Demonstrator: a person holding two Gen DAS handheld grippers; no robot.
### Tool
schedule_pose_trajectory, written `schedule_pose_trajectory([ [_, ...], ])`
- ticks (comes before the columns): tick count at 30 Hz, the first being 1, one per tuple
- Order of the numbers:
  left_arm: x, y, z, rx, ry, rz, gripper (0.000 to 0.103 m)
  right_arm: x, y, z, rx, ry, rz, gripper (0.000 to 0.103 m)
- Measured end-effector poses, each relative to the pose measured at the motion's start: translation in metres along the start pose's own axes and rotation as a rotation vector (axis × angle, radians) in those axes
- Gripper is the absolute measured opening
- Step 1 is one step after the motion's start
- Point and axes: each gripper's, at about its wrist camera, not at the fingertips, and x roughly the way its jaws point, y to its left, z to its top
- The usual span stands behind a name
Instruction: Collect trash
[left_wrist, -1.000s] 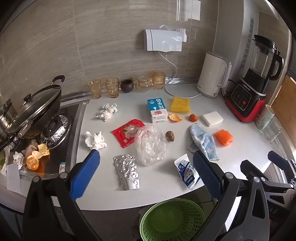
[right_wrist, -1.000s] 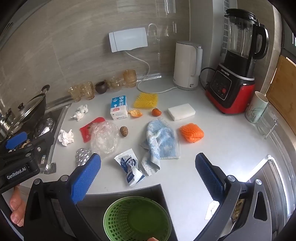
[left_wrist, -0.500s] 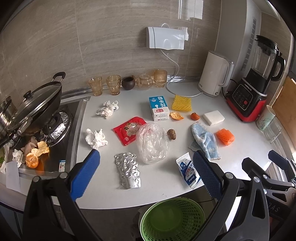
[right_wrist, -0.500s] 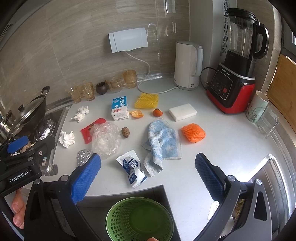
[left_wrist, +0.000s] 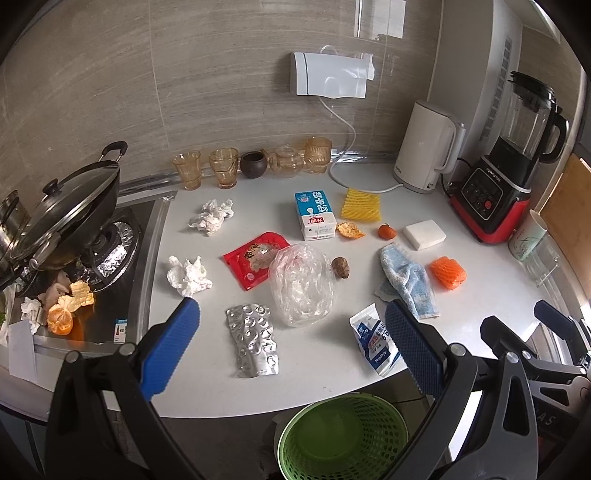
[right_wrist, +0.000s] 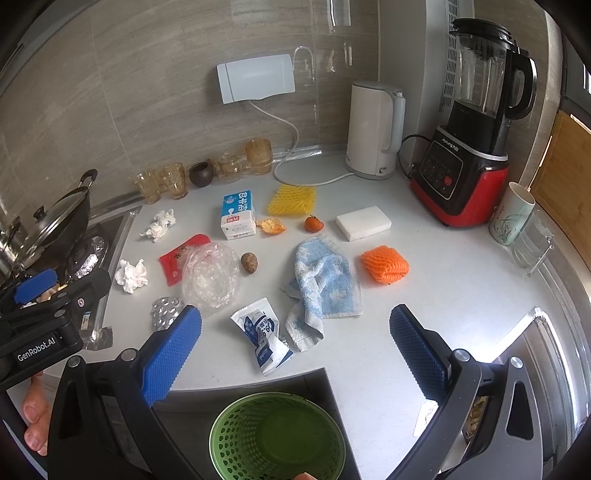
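Item: trash collection, worktop stage, nothing yet gathered.

Left gripper (left_wrist: 291, 332): we hold it above the near counter edge, claw spread wide and empty, so it can drop onto any scrap.

Right gripper (right_wrist: 295, 336): likewise wide and empty, poised over the alcohol-wipe sachet (right_wrist: 264, 338).

Green basket (right_wrist: 277, 435): below the counter's front edge, between both claws, empty; we judge it placed there so each piece falls a short way.

Trash on the white counter (left_wrist: 480, 295):
- 2 crumpled tissues, (left_wrist: 210, 218) and (left_wrist: 188, 275), near the stove side
- red wrapper (left_wrist: 255, 258), partly under the clear plastic bag (left_wrist: 301, 284)
- blister pack (left_wrist: 255, 339), nearest our left claw
- milk carton (left_wrist: 314, 216), lying flat
- orange peel (left_wrist: 349, 230)
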Motion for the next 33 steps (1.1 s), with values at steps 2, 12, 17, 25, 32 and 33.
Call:
schedule_pose_trajectory([
  [2,0.001,0.0,0.0,-0.001,0.003,-0.002,0.097,0.001,0.001,0.0,-0.002,0.002,0.0,0.101],
  [12,0.002,0.002,0.0,-0.004,0.007,-0.007,0.097,0.002,0.006,-0.002,-0.005,0.008,0.0,0.101],
  [17,0.003,0.003,-0.001,-0.004,0.008,-0.008,0.097,0.004,0.009,-0.003,-0.003,0.011,0.006,0.101],
  [25,0.005,0.004,-0.006,-0.004,0.012,-0.011,0.097,0.007,0.011,-0.005,-0.003,0.019,0.015,0.101],
  [32,0.006,0.005,-0.006,-0.005,0.013,-0.012,0.097,0.007,0.011,-0.004,-0.003,0.021,0.018,0.101],
  [33,0.006,0.006,-0.005,-0.005,0.014,-0.013,0.097,0.007,0.011,-0.004,-0.003,0.022,0.018,0.101],
])
